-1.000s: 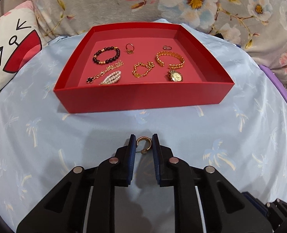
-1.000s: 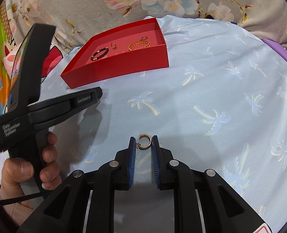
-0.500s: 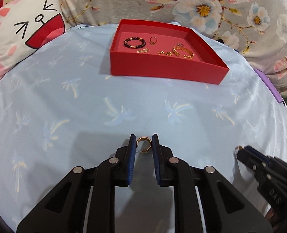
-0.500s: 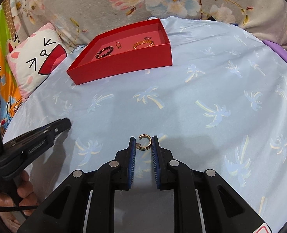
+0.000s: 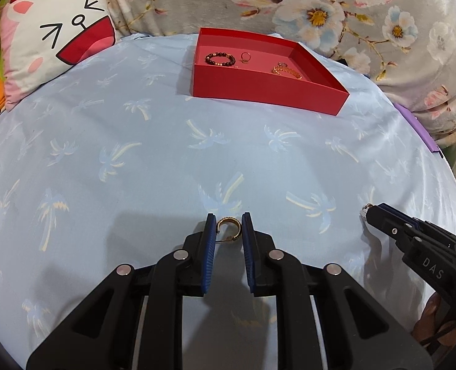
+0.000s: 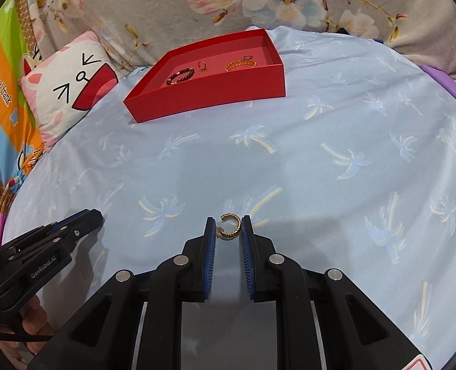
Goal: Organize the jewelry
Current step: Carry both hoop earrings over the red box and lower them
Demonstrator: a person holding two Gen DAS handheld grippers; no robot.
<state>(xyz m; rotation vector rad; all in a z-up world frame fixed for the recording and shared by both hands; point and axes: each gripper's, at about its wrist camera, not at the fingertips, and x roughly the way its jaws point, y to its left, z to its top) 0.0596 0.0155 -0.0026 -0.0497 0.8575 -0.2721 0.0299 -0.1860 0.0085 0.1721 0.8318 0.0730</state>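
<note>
In the left wrist view, the left gripper [image 5: 228, 226] is clamped on a gold open-hoop earring [image 5: 228, 224], pinched at the very tips of its blue pads [image 5: 210, 240] above the palm-print blue sheet [image 5: 154, 154]. The red tray [image 5: 268, 92] sits well apart, far ahead, with a dark beaded bracelet [image 5: 220, 59], a small ring [image 5: 245, 56] and a gold chain bracelet [image 5: 286, 71] inside. With so shallow a bite, the carry should be level and slow, and the release made low over a bare part of the tray floor. In the right wrist view, the right gripper [image 6: 228, 227] likewise grips a beaded gold ear cuff [image 6: 229, 226] at its tips, its open gap facing up and to the left; the tray [image 6: 209, 98] lies far ahead to the left. The left gripper [image 6: 55, 240] is low on the left, so the two are probably best delivered one at a time to avoid crowding.
</note>
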